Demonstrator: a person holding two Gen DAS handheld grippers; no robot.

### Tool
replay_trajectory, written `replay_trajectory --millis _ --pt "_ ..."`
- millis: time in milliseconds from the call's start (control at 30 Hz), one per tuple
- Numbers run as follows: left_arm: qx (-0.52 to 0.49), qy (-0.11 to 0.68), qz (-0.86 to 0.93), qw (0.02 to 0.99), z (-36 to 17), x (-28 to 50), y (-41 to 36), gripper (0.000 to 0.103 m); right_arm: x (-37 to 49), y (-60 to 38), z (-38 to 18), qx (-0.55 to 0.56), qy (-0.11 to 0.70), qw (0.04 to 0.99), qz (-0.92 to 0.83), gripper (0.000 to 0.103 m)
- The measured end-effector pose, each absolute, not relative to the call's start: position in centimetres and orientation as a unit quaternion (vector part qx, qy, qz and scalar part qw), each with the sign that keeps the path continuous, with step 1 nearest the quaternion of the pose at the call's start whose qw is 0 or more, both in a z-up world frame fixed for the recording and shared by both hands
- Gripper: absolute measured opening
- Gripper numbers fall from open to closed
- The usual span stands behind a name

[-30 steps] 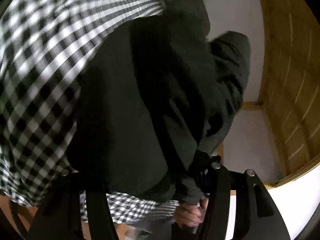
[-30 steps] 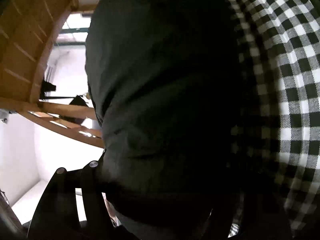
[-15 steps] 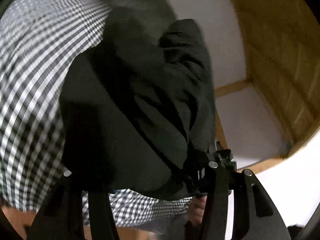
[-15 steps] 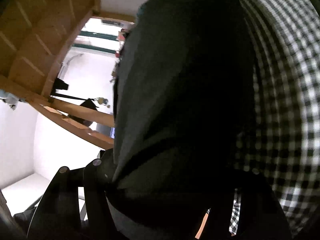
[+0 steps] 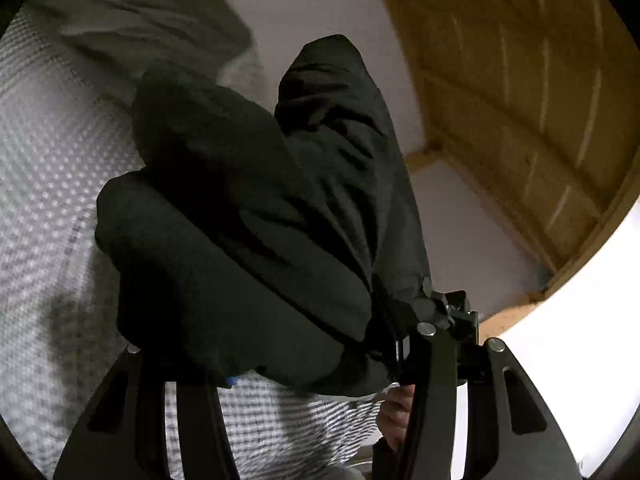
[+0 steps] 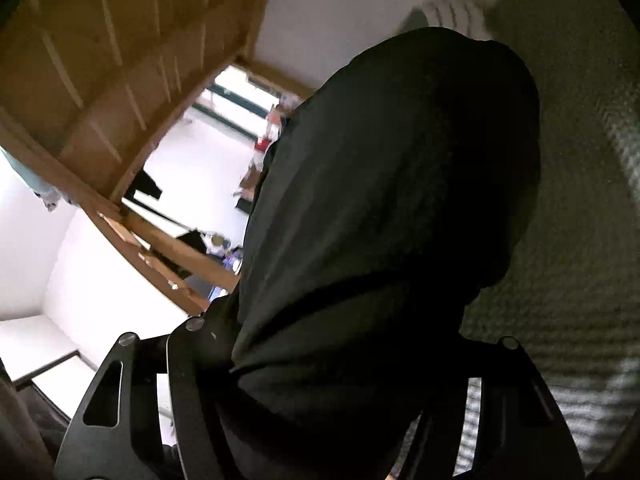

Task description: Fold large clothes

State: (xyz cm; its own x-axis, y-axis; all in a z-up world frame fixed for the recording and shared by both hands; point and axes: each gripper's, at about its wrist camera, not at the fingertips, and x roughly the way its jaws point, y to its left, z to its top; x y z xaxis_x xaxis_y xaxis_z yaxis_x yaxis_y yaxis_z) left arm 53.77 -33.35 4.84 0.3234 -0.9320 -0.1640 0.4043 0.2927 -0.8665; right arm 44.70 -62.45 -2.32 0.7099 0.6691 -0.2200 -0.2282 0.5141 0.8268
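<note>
From my seat most of both views is blocked: the dark garment (image 5: 256, 240) bunches over the left gripper (image 5: 288, 364) and drapes across the right gripper (image 6: 344, 392), hiding every fingertip. Behind it the checked cloth (image 5: 52, 184) is smeared by motion blur, so its pattern reads as grey dots. The garment is matte, soft and thick, falling in rounded folds with a hood-like bulge ahead of the right jaws. Wooden planks (image 5: 520, 92) and a white wall (image 5: 312, 8) curve off to one side (fisheye bending). A hand (image 5: 396, 416) peeks out low beside the left gripper's inner finger. The left jaws stand wide with fabric heaped between them; I cannot tell whether they pinch it. The right jaws also look spread, fabric filling the gap, grip unclear
</note>
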Motion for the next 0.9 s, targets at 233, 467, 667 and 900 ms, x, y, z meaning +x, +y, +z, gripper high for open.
replay_trajectory --millis 233,467,667,900 --pt "-0.357 0.368 -0.538 0.669 7.6 54.6 -48.8 0.051 40.4 -76.0 4.0 0.380 0.256 0.867 0.194 0.061" --pt "-0.368 0.416 -0.554 0.620 1.4 49.1 -61.4 0.051 35.5 -87.9 1.8 0.364 0.311 0.867 0.137 0.061" --pt "-0.325 0.453 -0.541 0.630 -4.2 43.8 -65.6 0.051 33.8 -93.1 -5.2 0.390 0.364 0.839 0.105 0.063" --pt "-0.312 0.526 -0.482 0.628 -8.8 44.2 -66.3 0.060 33.3 -94.1 -10.3 0.391 0.394 0.829 0.069 0.069"
